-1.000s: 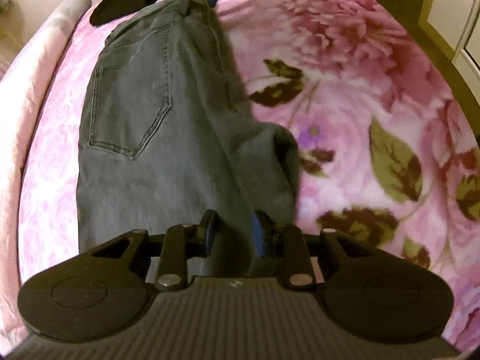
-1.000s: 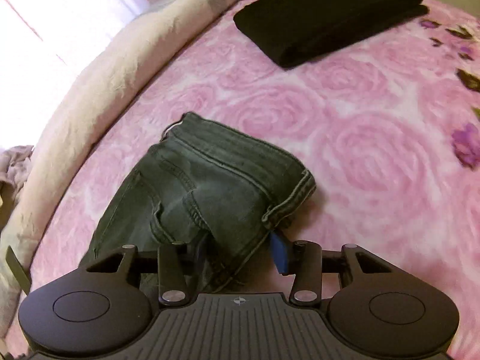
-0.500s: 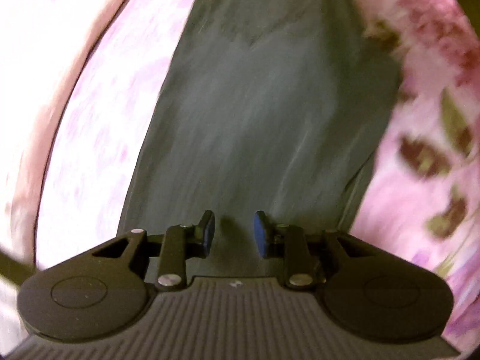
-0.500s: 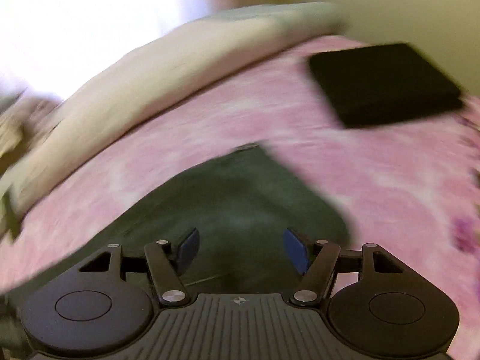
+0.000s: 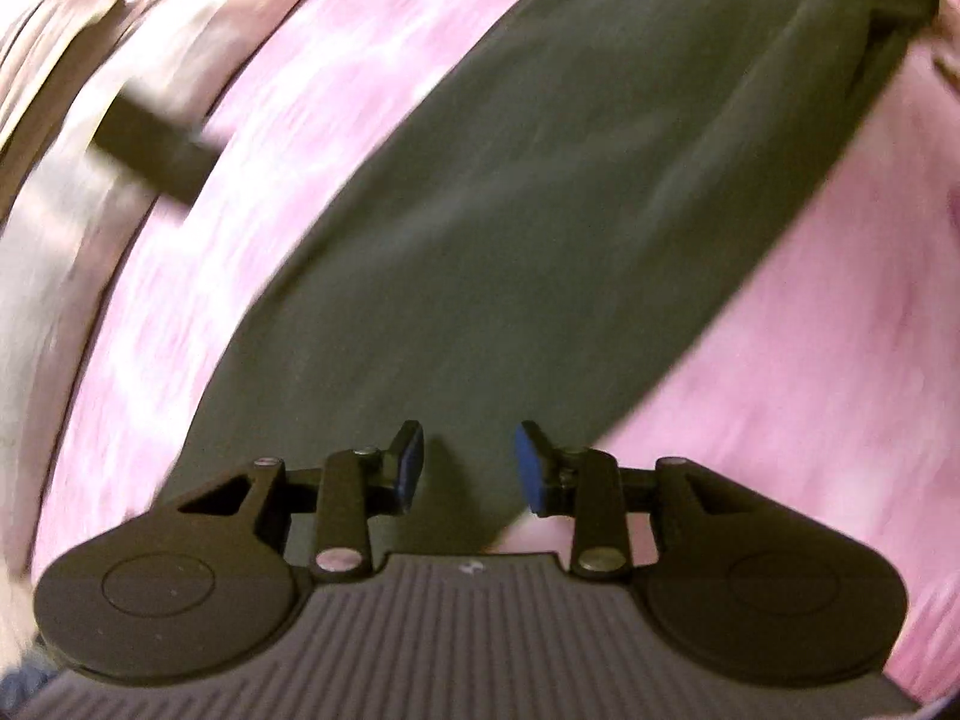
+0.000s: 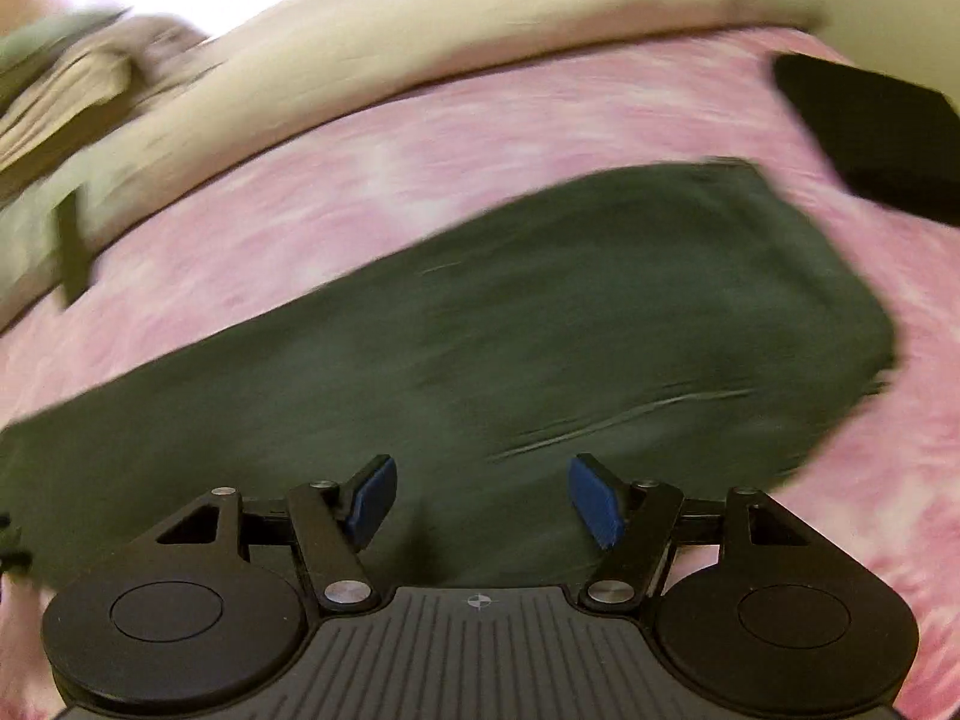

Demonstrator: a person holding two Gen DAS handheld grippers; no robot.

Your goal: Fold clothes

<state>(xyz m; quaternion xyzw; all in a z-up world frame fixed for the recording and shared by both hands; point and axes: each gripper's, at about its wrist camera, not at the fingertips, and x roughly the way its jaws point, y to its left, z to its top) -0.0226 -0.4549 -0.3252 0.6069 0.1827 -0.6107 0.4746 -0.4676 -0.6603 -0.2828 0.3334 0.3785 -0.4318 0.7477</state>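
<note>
Now between folds: jeans lie flat as a long dark band on the pink bed, no grip on them. Both views blurred.

Left tool: jaws parted and opening, nothing pinched; denim lies beneath and beyond the pads. Right tool: jaws wide apart, empty, hanging over the jeans.

Judged step: one fold laid down and let go; tools repositioning for the next. Next move likely calls for finding one end of the band, both tools pinching its two corners, then carrying that end over the other. Which end is waist or hem, cannot tell.

Edges: a pale bolster runs along the bed's far edge, with bare pink bed between it and the jeans. A black folded stack sits near the jeans' right end, toward the bed's far right corner; little room there. Bare bed shows along the band's other long side.
</note>
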